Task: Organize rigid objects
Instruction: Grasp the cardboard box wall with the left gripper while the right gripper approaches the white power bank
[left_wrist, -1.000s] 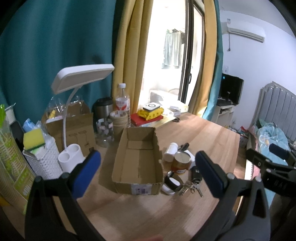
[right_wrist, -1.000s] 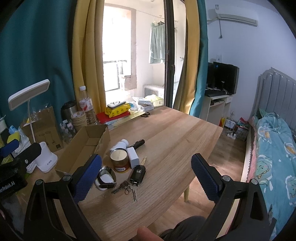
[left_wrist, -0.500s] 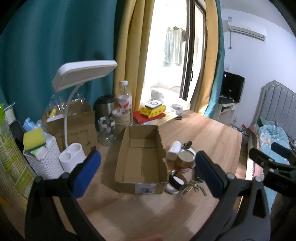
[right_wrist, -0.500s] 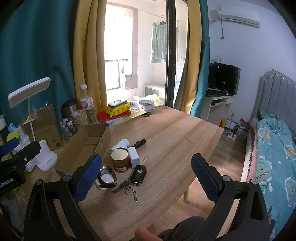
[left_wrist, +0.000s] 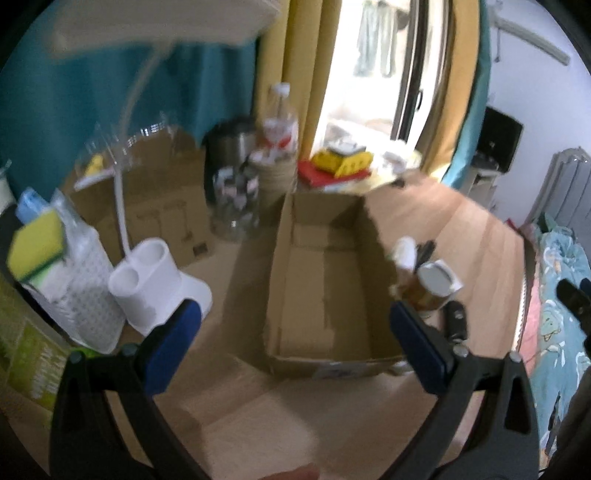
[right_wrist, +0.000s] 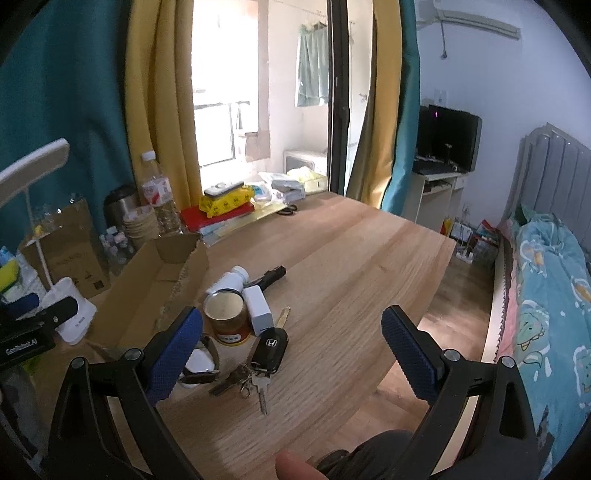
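Both grippers are hanging wide apart and empty: the left gripper (left_wrist: 295, 332) is hovering over the near end of the cardboard box (left_wrist: 325, 280), its blue pads (left_wrist: 173, 343) straddling the box's width, in a blurred view; the right gripper (right_wrist: 291, 354) is hovering above the wooden table (right_wrist: 351, 258) with nothing between its fingers. Lying beside the box's right wall is a cluster of small things: a tin can (right_wrist: 227, 317) standing upright, a white pill bottle (right_wrist: 229, 280) on its side touching it, a white adapter (right_wrist: 258, 310), a black flashlight (right_wrist: 269, 277), a car key fob (right_wrist: 271, 347) with keys (right_wrist: 251, 384), and a watch (right_wrist: 201, 362) partly hidden behind the right gripper's left pad. A white desk lamp (left_wrist: 155, 280) is standing left of the box
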